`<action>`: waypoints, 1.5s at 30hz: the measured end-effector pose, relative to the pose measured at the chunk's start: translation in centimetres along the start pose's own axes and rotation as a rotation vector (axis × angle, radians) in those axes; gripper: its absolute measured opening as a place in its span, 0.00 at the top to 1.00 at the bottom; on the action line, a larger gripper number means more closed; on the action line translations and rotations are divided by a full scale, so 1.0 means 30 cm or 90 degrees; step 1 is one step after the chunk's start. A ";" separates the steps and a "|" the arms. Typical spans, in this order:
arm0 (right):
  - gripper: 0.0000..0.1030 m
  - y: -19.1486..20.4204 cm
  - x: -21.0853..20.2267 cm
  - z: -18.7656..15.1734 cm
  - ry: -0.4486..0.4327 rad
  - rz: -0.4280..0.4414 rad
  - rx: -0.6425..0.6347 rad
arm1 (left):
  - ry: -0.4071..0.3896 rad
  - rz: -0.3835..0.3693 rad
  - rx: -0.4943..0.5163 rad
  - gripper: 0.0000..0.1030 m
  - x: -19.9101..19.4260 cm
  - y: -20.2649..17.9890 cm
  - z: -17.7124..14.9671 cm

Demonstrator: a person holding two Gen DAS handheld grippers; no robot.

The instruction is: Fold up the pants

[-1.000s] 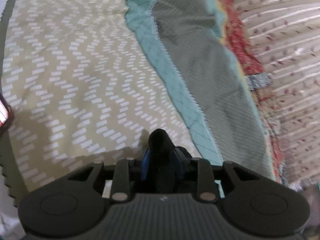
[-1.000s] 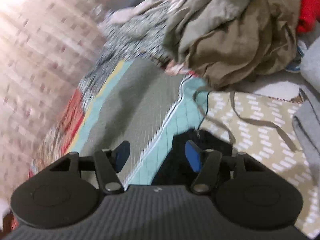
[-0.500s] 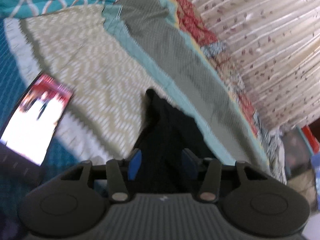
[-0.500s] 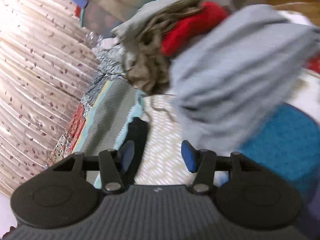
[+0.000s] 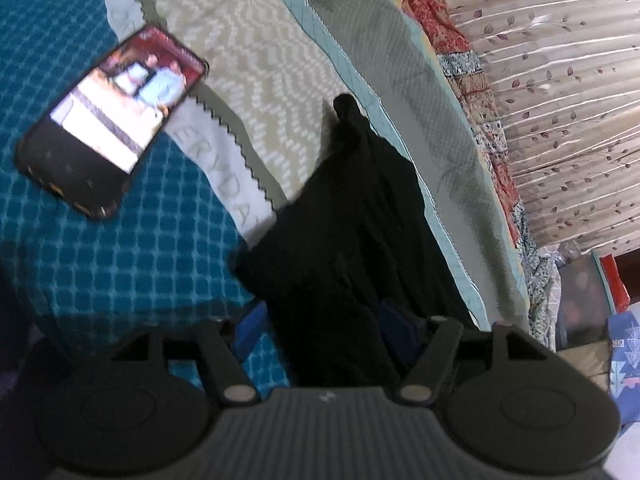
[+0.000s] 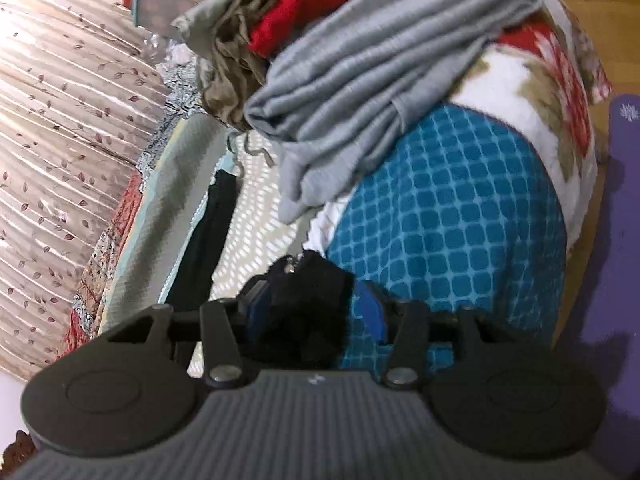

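The black pants [image 5: 352, 216] lie as a long dark strip across the beige chevron cloth [image 5: 260, 60] and the blue checked blanket [image 5: 132, 248]. My left gripper [image 5: 322, 326] stands over their near end. Its jaws are opening and the cloth lies loose between the blue pads [image 5: 250, 326]. In the right wrist view the pants [image 6: 208, 240] stretch away along the bed's edge. A bunched end with a metal fastener sits between the pads of my right gripper [image 6: 316, 312], which is shut on that bunch.
A lit phone [image 5: 112, 120] lies on the blanket to the left. A stack of folded grey clothes [image 6: 380, 80], a red garment [image 6: 312, 12] and olive cloth [image 6: 228, 80] are piled at the far end. A striped curtain [image 5: 560, 100] runs along the bed's side.
My left gripper has drawn back along the bed and its jaws have spread off the black cloth; the phone came into view. My right gripper swung round and now has black cloth between its pads.
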State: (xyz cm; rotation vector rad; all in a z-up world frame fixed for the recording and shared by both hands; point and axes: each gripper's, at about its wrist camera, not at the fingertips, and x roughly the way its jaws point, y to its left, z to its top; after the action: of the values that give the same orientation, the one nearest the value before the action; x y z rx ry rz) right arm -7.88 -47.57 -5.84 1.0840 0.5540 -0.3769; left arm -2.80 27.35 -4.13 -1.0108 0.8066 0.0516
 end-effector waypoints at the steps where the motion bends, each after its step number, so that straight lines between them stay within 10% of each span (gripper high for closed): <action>1: 0.51 -0.011 0.014 -0.003 0.006 0.000 0.013 | 0.004 -0.001 -0.002 0.35 0.008 -0.004 -0.004; 6: 0.85 -0.013 0.055 -0.003 0.038 0.018 0.044 | 0.024 -0.005 -0.017 0.41 0.078 -0.012 -0.011; 11: 0.89 0.096 -0.032 0.044 -0.040 0.056 0.012 | 0.031 0.001 -0.022 0.88 0.109 -0.014 -0.016; 23: 0.89 0.260 -0.293 0.283 -0.227 0.273 0.002 | 0.016 -0.033 -0.040 0.89 0.042 0.014 -0.014; 26: 0.89 0.142 -0.285 0.263 -0.222 0.234 0.028 | 0.015 -0.029 -0.035 0.89 0.034 0.019 -0.028; 32: 0.85 -0.190 -0.154 0.161 -0.118 -0.032 0.104 | 0.038 0.003 -0.050 0.89 0.066 0.059 -0.063; 36: 0.83 -0.294 -0.207 0.152 -0.152 -0.022 0.196 | 0.035 0.003 -0.043 0.89 0.053 0.049 -0.060; 42: 0.83 -0.204 -0.290 0.184 -0.194 0.012 0.119 | 0.027 0.003 -0.035 0.88 0.048 0.044 -0.068; 45: 0.82 -0.120 -0.280 0.167 -0.169 0.033 0.059 | 0.028 0.022 -0.051 0.56 0.042 0.054 -0.070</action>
State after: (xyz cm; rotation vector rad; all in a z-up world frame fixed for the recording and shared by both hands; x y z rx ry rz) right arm -15.41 -53.46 -1.70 1.1140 0.2746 -0.4964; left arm -3.74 26.22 -6.68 -1.0777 0.8672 0.0920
